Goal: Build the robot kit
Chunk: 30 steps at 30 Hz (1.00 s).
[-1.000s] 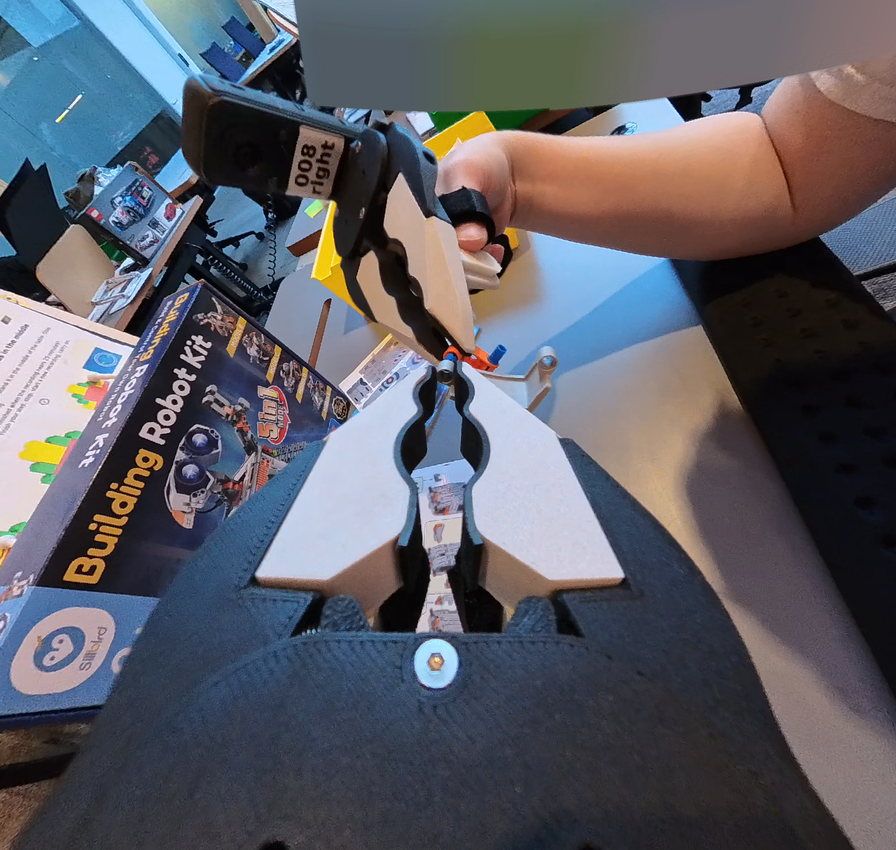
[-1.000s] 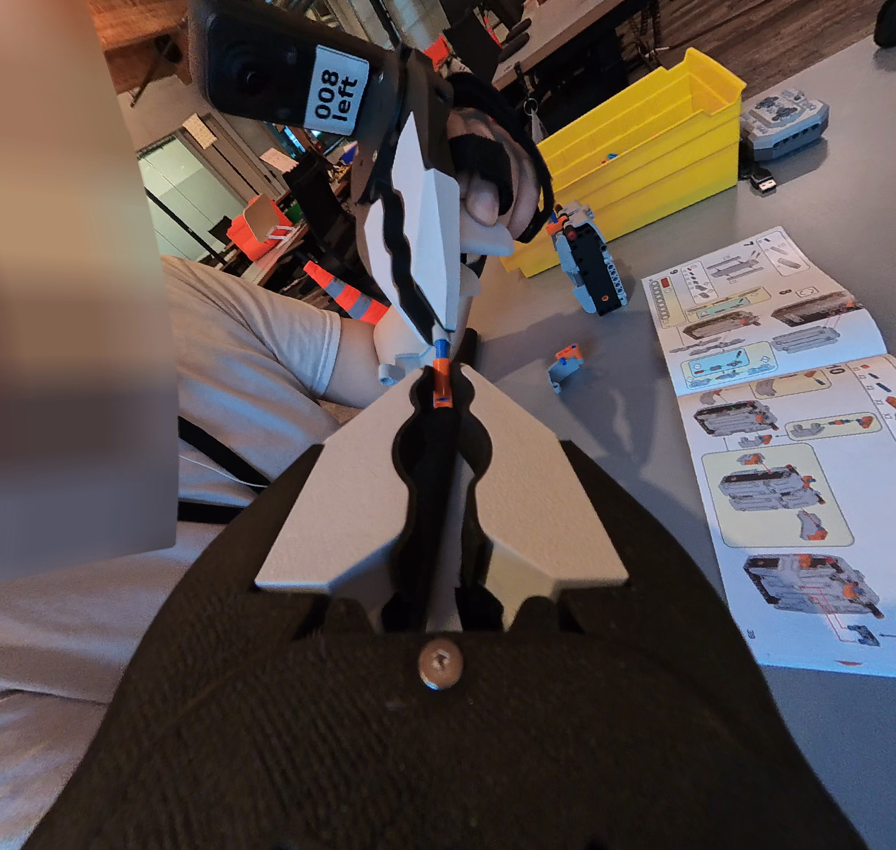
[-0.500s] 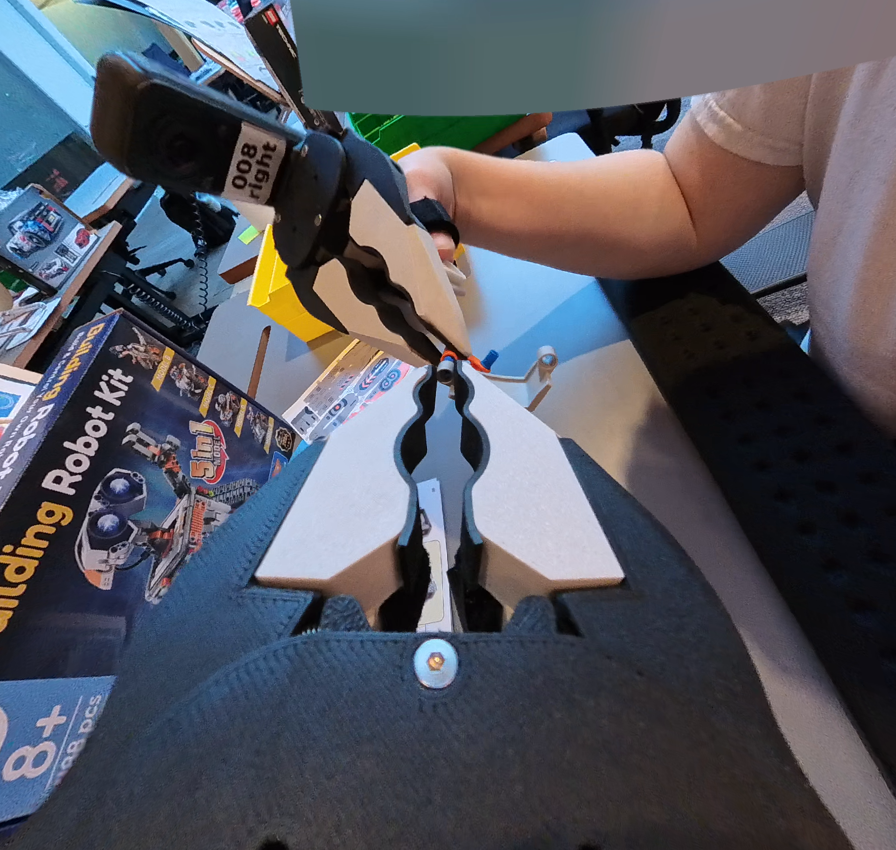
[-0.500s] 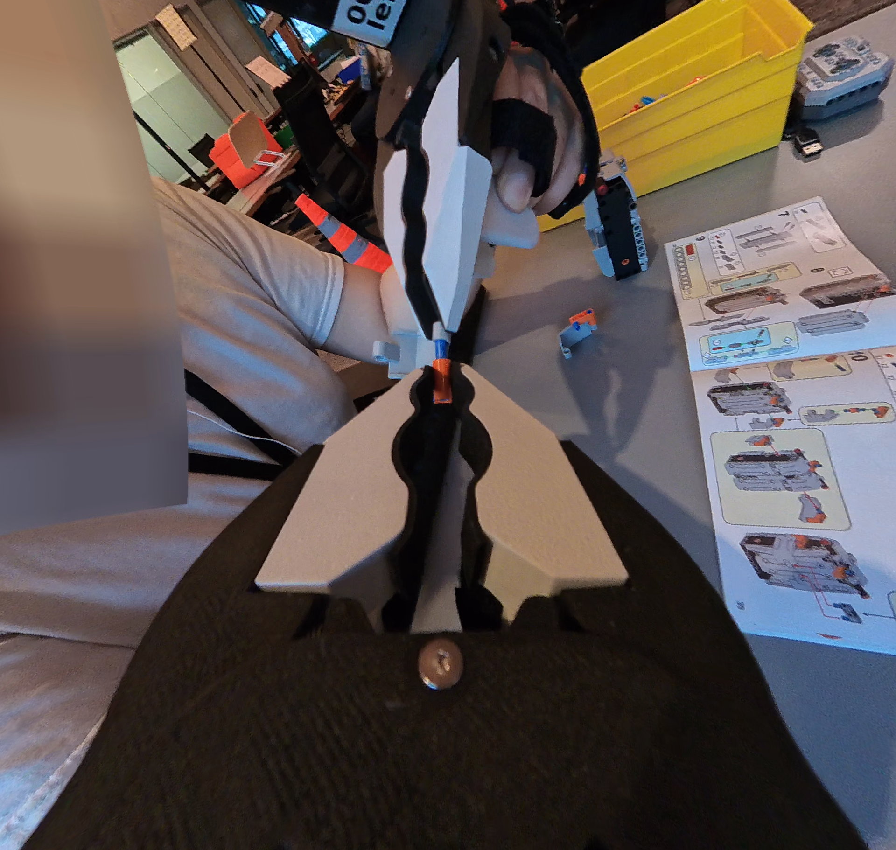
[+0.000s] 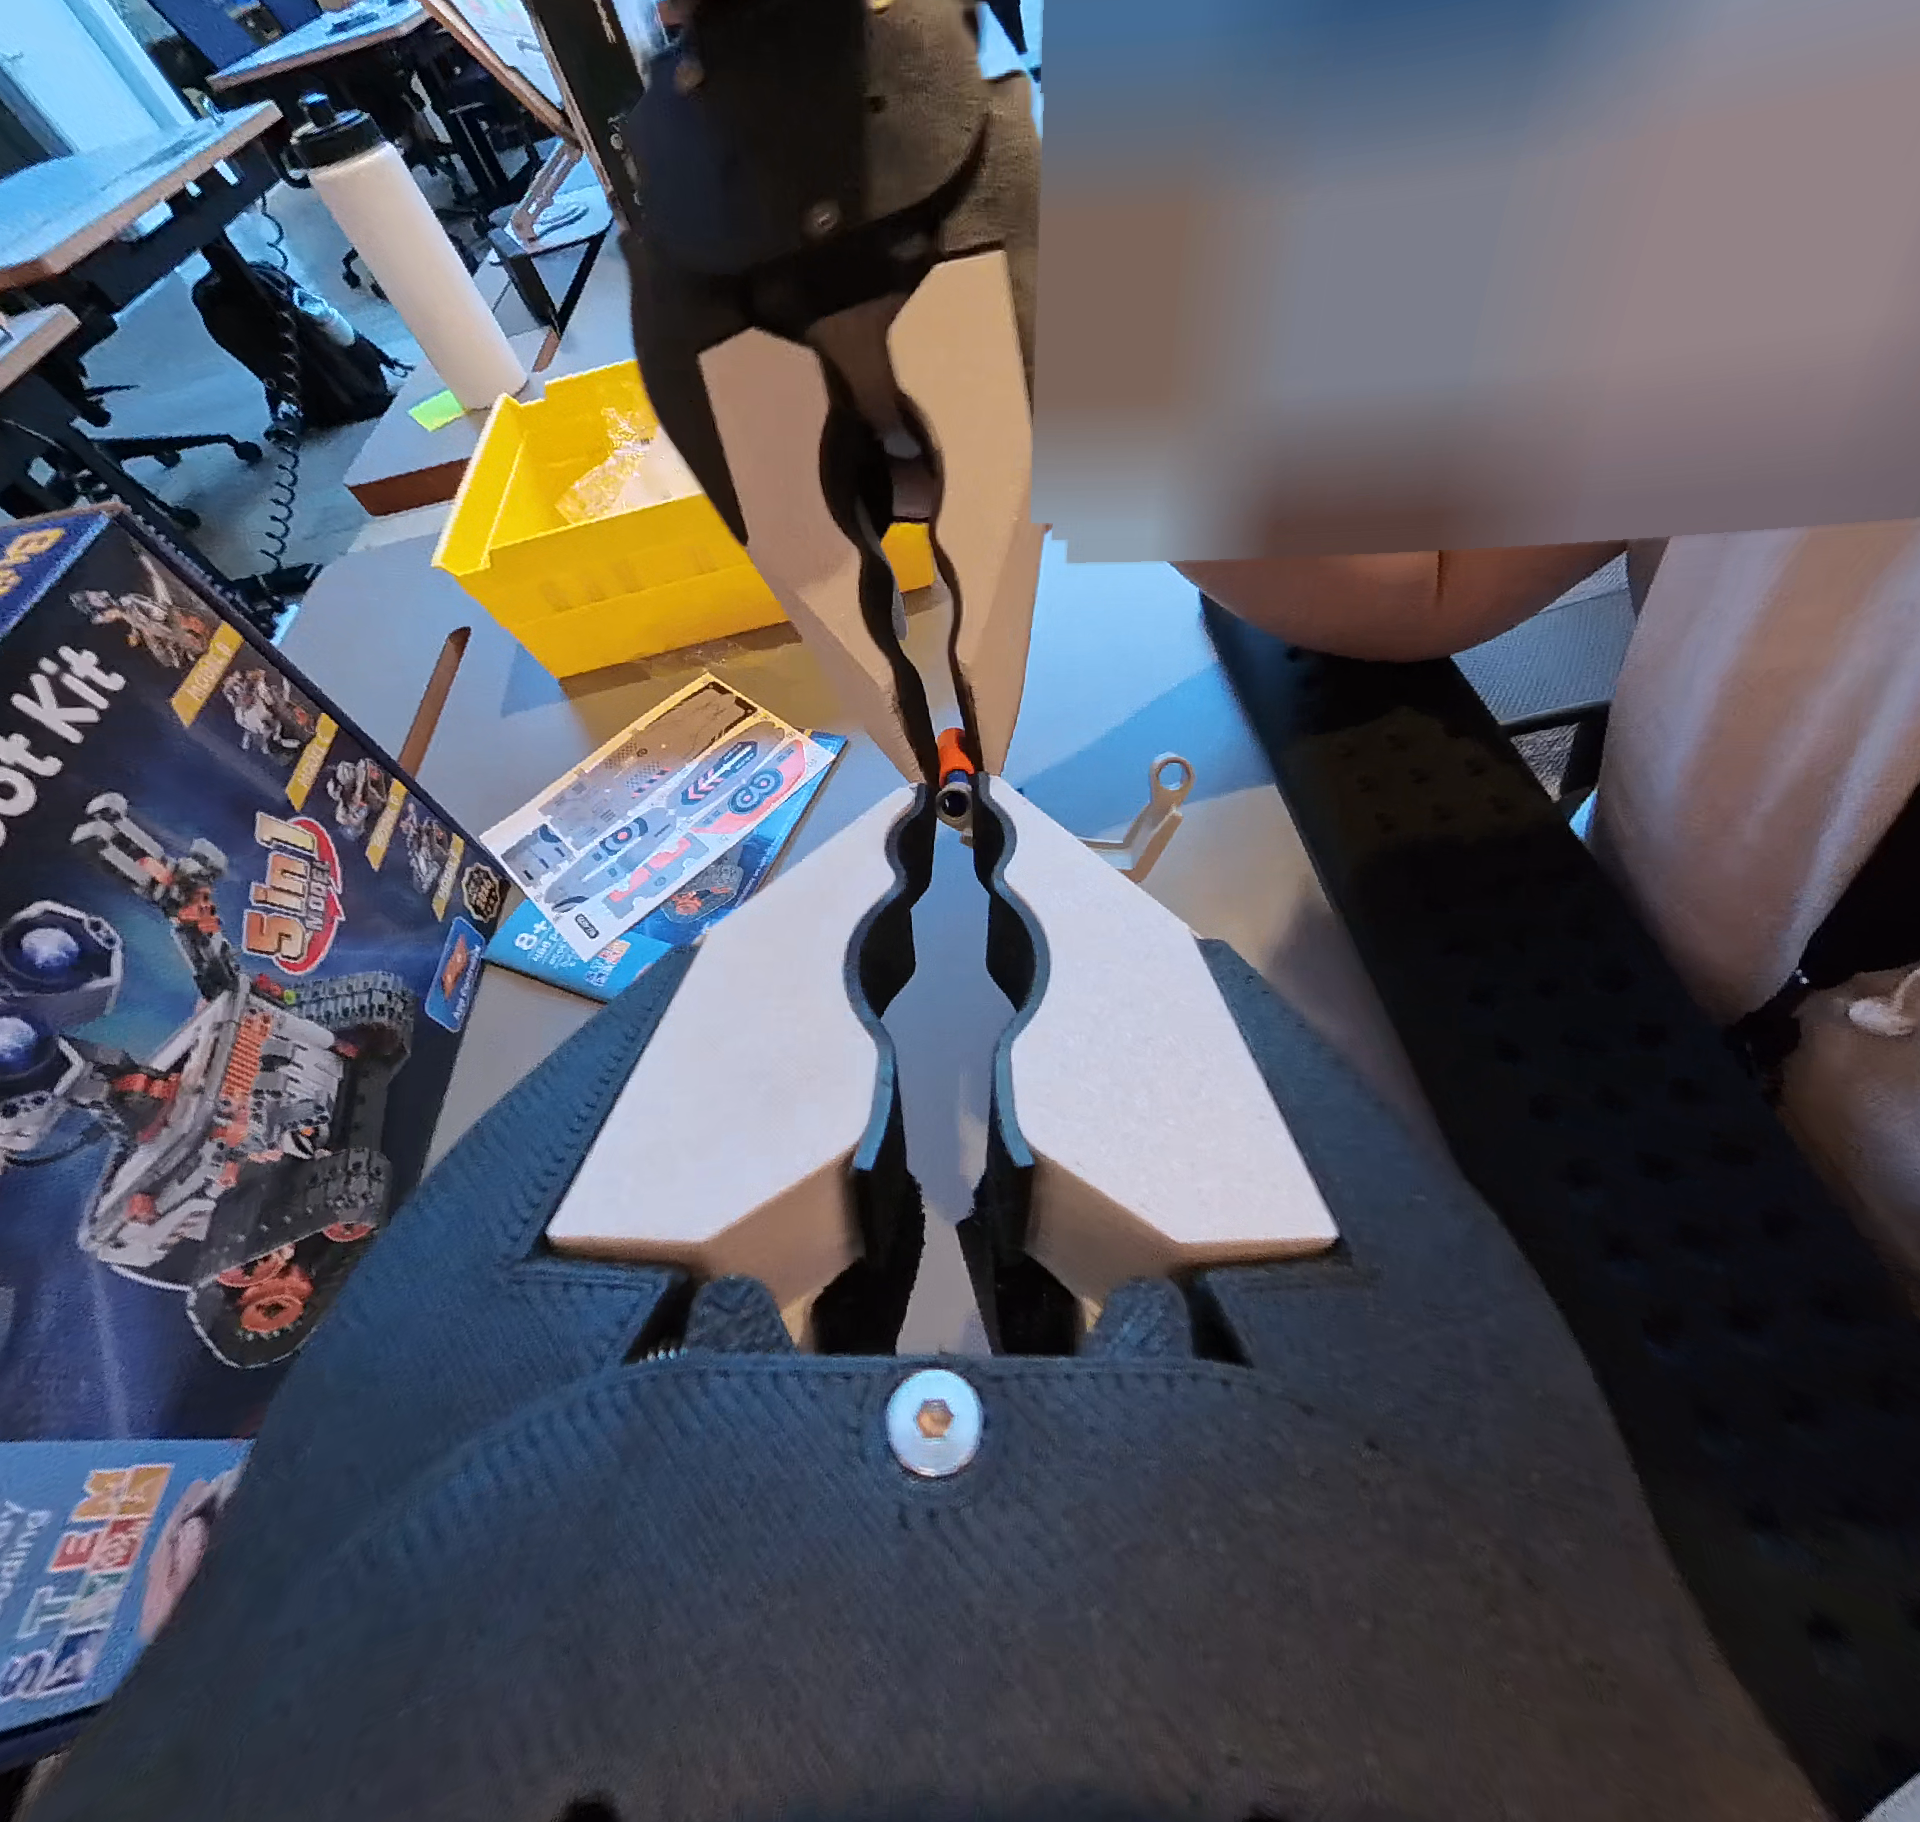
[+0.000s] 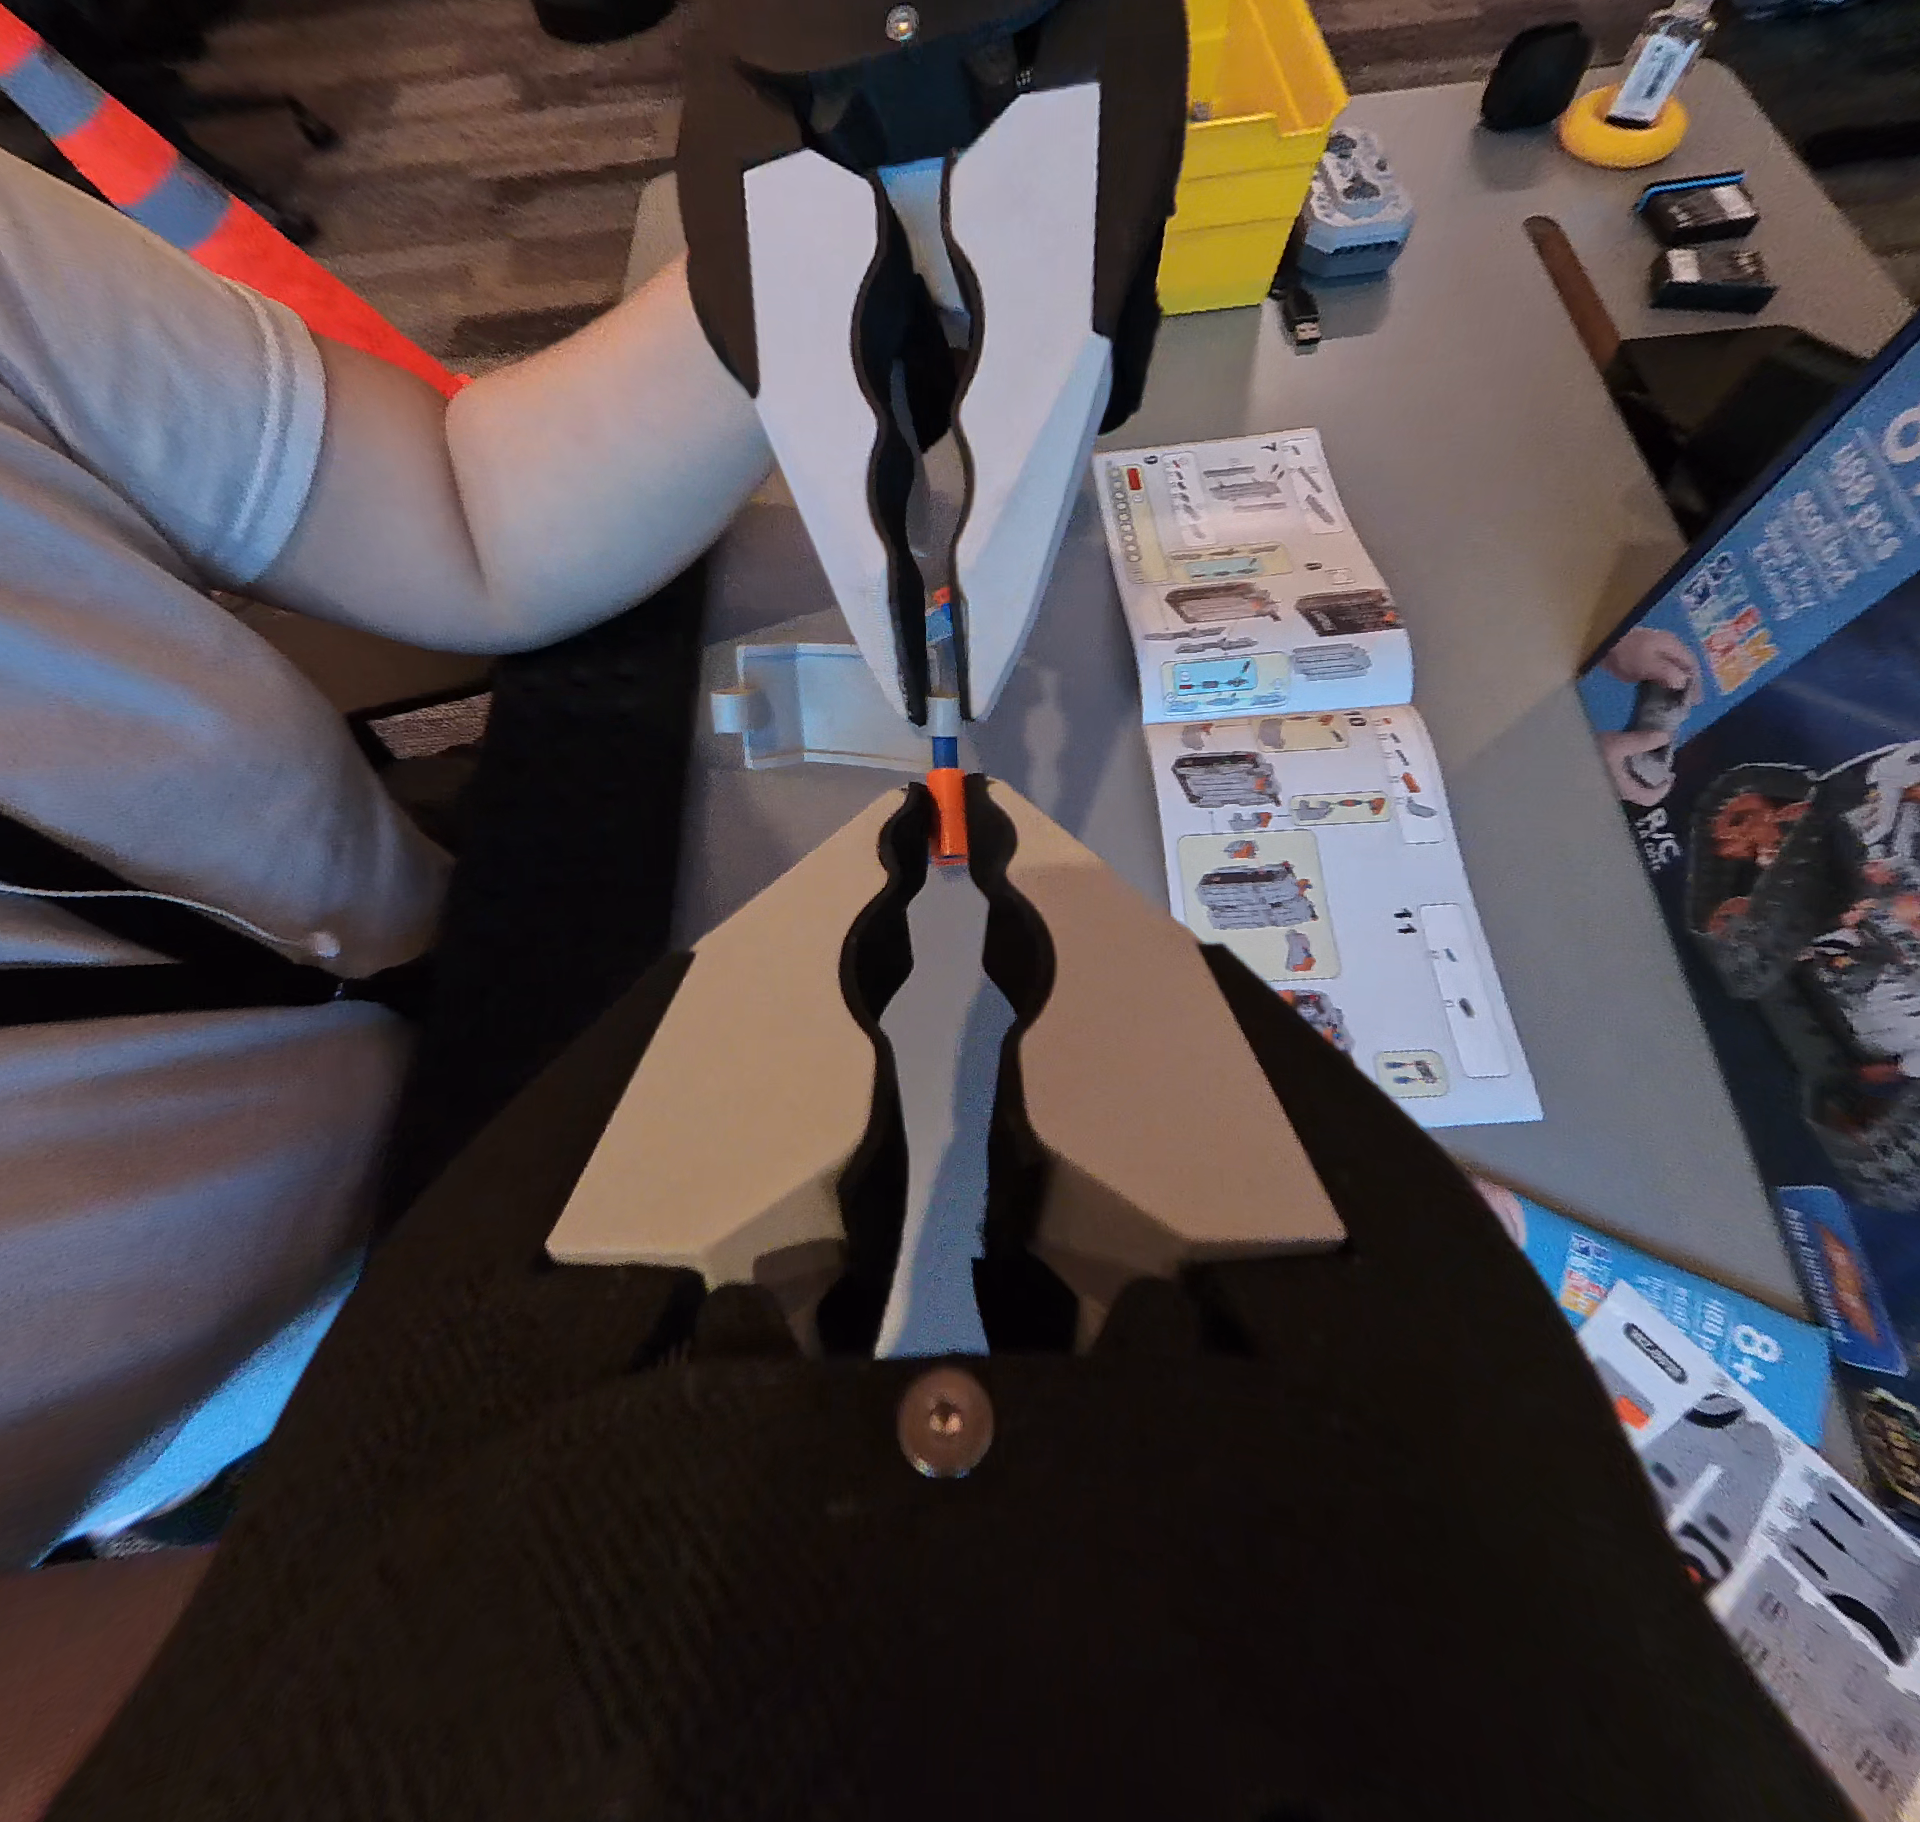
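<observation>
My left gripper is shut on a small blue pin. My right gripper is shut on a short orange connector. The two grippers meet tip to tip above the grey table, and the blue pin sits end to end with the orange connector. In the left wrist view the right gripper comes down from above. In the right wrist view the left gripper does the same. A grey bent part lies on the table just under the tips; it also shows in the left wrist view.
A yellow bin stands behind the grippers. An open instruction booklet and a sticker sheet lie flat. A blue kit box lies at the side. A grey hub and black packs lie farther back. The person's arm crosses the table edge. Only a small space, under 4 cm, lies between the two pairs of fingers.
Both grippers have swung round and now face each other nearly straight on, tip to tip. Each stays shut on its piece, and the pin and connector stay together.
</observation>
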Motion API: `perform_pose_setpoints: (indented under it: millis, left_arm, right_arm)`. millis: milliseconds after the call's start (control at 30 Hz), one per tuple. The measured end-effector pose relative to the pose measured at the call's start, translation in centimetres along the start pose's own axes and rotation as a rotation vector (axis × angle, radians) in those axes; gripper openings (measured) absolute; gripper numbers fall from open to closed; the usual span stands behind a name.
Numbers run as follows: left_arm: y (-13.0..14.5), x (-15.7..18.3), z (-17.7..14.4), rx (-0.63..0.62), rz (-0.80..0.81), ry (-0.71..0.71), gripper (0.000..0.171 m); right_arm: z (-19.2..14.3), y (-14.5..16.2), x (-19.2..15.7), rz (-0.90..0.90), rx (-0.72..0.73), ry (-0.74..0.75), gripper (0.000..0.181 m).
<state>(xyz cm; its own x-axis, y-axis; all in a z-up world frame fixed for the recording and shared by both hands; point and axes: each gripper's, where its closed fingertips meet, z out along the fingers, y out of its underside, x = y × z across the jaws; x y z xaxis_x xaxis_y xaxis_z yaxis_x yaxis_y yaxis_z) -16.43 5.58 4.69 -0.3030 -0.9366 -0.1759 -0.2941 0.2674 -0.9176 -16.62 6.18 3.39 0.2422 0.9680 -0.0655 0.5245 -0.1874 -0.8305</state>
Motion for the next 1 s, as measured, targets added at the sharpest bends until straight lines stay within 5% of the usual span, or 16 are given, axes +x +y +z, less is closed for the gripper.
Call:
perform_pose_setpoints:
  millis: [433,1000]
  left_arm:
    - [-3.8,-2.1,-3.3,0.311,-0.185,-0.013,0.005]
    - [-3.0,-2.2,-2.6,0.219,-0.207,-0.043,0.005]
  right_arm:
    - [-1.7,-5.2,1.3,-0.251,0.229,0.271,0.007]
    - [-1.0,-3.9,1.9,-0.346,-0.005,0.478,0.007]
